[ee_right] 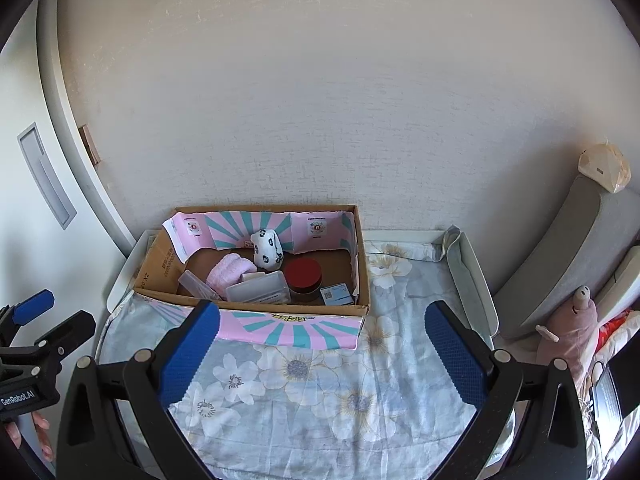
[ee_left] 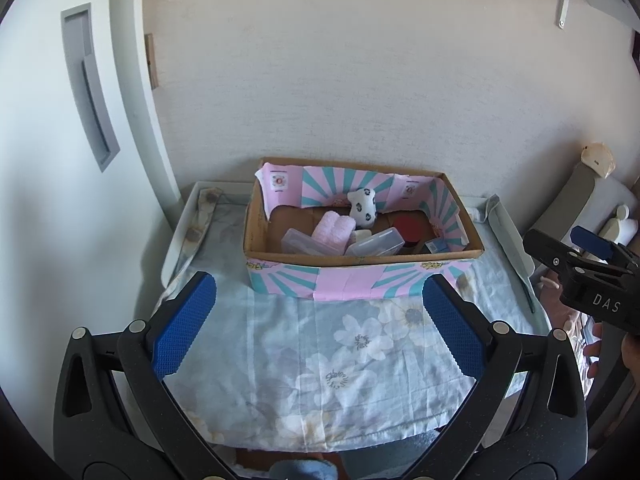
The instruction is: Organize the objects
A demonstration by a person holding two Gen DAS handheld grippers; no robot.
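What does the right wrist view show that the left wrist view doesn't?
Only the right wrist view shows the pink plush toy beside the grey cushion, the laptop at the lower right, and the whole red lid of the jar. Only the left wrist view shows the shelf bracket at the upper right. Both show the cardboard box on the floral sheet, the pink towel, the clear cases, and each open hand-held gripper.

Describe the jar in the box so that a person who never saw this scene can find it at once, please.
On the table with the flowered cloth stands an open cardboard box against the wall. Inside, toward its right end, sits the jar, upright, beside the clear plastic cases. Only it is round and dark, with a red lid.
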